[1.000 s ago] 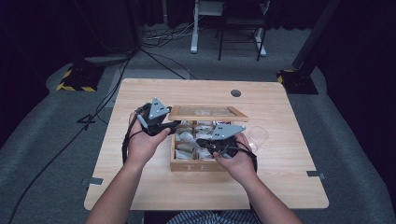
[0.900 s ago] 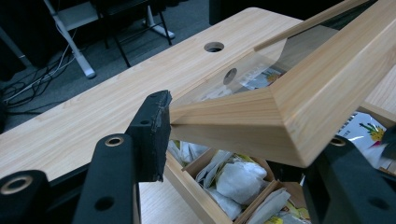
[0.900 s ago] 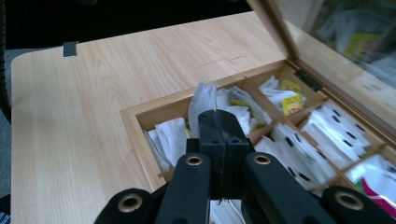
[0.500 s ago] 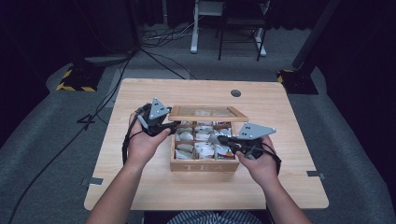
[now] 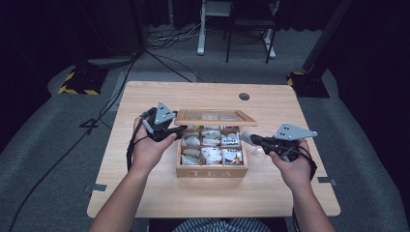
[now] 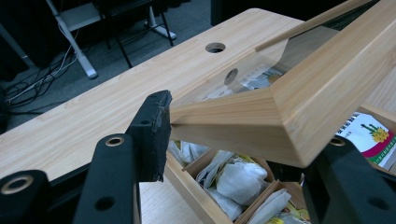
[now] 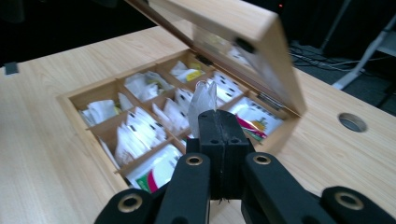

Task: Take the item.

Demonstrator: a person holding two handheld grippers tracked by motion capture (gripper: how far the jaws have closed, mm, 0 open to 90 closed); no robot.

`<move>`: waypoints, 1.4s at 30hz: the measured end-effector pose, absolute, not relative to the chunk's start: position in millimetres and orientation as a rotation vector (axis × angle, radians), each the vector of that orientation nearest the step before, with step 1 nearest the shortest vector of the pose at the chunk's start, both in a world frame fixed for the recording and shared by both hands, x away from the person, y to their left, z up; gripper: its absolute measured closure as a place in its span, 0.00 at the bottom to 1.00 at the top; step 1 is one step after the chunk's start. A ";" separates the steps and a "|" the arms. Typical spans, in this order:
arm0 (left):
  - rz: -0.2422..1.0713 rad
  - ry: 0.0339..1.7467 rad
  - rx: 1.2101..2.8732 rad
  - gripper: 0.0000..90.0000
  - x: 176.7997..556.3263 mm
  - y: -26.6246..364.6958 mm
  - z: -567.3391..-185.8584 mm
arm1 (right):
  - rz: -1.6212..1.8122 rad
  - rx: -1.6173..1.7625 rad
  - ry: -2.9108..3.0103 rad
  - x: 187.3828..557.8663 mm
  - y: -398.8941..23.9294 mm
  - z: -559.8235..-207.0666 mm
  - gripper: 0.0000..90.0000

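Here, wooden glass-paned lid [image 6: 289, 107]; crinkly sachet [image 7: 203, 100].

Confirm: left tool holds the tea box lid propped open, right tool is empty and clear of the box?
Not quite. The right tool is not empty: its jaws are shut on a tea bag, as the right gripper view shows. The rest stands: the left tool holds the lid of the tea box propped open, and the right tool sits clear of the box in the high view.

Place: dim lab or studio
Evidence: lone wooden desk [image 5: 159, 193], grey carpet [image 5: 43, 193], floor cables [image 5: 159, 58], hazard-striped stand base [image 5: 77, 82]
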State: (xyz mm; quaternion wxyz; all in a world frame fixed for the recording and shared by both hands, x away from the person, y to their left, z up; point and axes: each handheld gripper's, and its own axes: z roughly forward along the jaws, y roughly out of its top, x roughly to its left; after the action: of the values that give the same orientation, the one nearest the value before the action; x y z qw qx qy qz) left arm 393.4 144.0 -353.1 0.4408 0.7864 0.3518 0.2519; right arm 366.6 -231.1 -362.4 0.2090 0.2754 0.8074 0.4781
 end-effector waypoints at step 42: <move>0.622 0.880 1.963 0.52 393.7 142.8 -354.8 | 1.276 1.136 1.974 399.4 -288.3 -415.2 1.00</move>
State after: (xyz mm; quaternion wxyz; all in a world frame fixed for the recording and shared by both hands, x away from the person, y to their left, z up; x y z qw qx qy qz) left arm 393.7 142.8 -354.8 0.4361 0.7888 0.3536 0.2502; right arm 399.4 -288.3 -415.2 0.2624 0.4197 0.7297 0.4717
